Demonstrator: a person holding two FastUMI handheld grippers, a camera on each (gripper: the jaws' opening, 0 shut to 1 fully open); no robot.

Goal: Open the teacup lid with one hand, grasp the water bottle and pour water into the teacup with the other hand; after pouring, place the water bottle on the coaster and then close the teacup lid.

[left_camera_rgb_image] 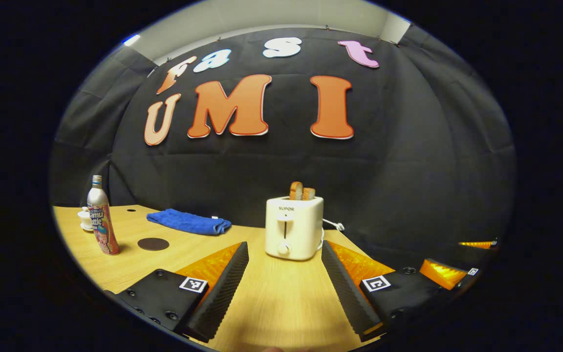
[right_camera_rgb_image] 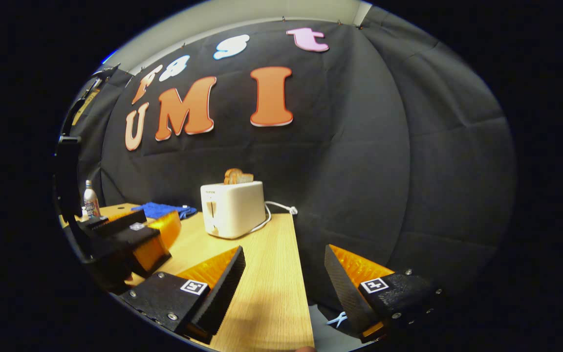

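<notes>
Both of my hand-held grippers hang released over the pale wood-grain tabletop (left_camera_rgb_image: 271,298). Seen from the left gripper view, my left hand-held gripper (left_camera_rgb_image: 285,288) has its two fingers spread wide with bare wood between them; their inner pads (left_camera_rgb_image: 223,288) are black and finely ribbed, backed by translucent orange ridged plastic, and each black mount carries a small square black-and-white marker. My right hand-held gripper (right_camera_rgb_image: 285,288) looks the same in the right gripper view, fingers splayed and nothing between them, level with the tabletop and reaching past its right edge. From there my left hand-held gripper also appears at the left, low above the wood.

Over toward the far left corner of the tabletop stands the water bottle (left_camera_rgb_image: 102,217), upright, a slim silvery metal cylinder with a narrow neck and a bright printed wrap whose writing I cannot make out. Just behind it sits the small white teacup (left_camera_rgb_image: 85,218), partly hidden, so I cannot tell how its lid sits. Near the bottle's base lies the coaster (left_camera_rgb_image: 153,244), a flat dark round disc.

A folded blue terry towel (left_camera_rgb_image: 188,222) lies along the far edge. The cream toaster (left_camera_rgb_image: 293,227), boxy with rounded corners, holds two browned slices and trails a white cord (left_camera_rgb_image: 333,225). Its front reads "SUPOR".
</notes>
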